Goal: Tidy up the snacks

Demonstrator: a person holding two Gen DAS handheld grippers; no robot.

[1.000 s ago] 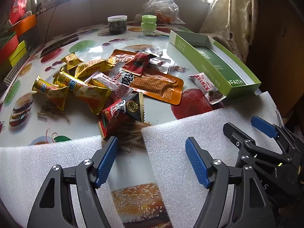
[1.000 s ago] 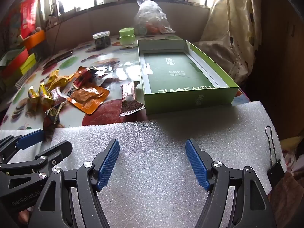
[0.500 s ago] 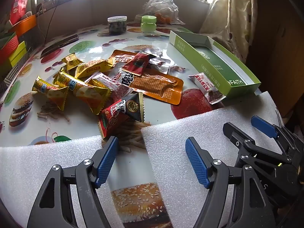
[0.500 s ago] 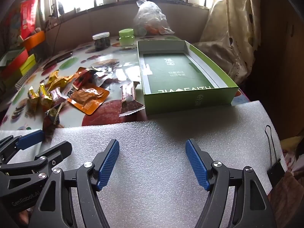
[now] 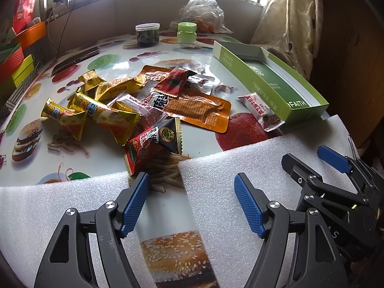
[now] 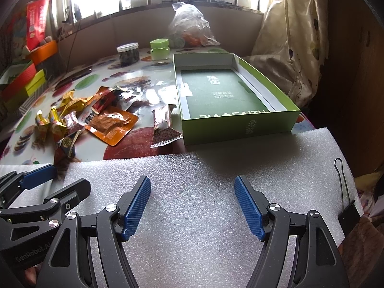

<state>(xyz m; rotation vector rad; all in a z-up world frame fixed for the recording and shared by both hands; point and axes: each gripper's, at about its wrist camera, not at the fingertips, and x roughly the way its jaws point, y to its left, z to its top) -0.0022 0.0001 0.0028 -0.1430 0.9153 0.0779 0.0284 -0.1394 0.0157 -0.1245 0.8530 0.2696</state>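
While both claws hang idle over white foam sheets [image 6: 192,175] at the bottom of each frame, I log the left claw [image 5: 192,204] spread wide and empty, the right claw [image 6: 192,205] likewise gaping, nothing between its blue pads.

Count: one green box [image 6: 240,129], lid off and holding no snacks, at centre right of the right view, "FAITH" legible on its inner floor. Two jars at upper centre: one dark-filled jar [image 5: 147,34] with a clear lid, one pale green jar [image 5: 187,34]. One knotted plastic bag [image 5: 204,12] behind them.

Snack pile [image 5: 134,110] sits left of centre on the printed surface [image 5: 115,57]: roughly a dozen packets, yellow, red and orange, with Chinese print. One red-and-white packet [image 5: 261,114] lies apart, just beside the box's near corner. "GenRobot" reads on the left claw's body, lower left of the right view.
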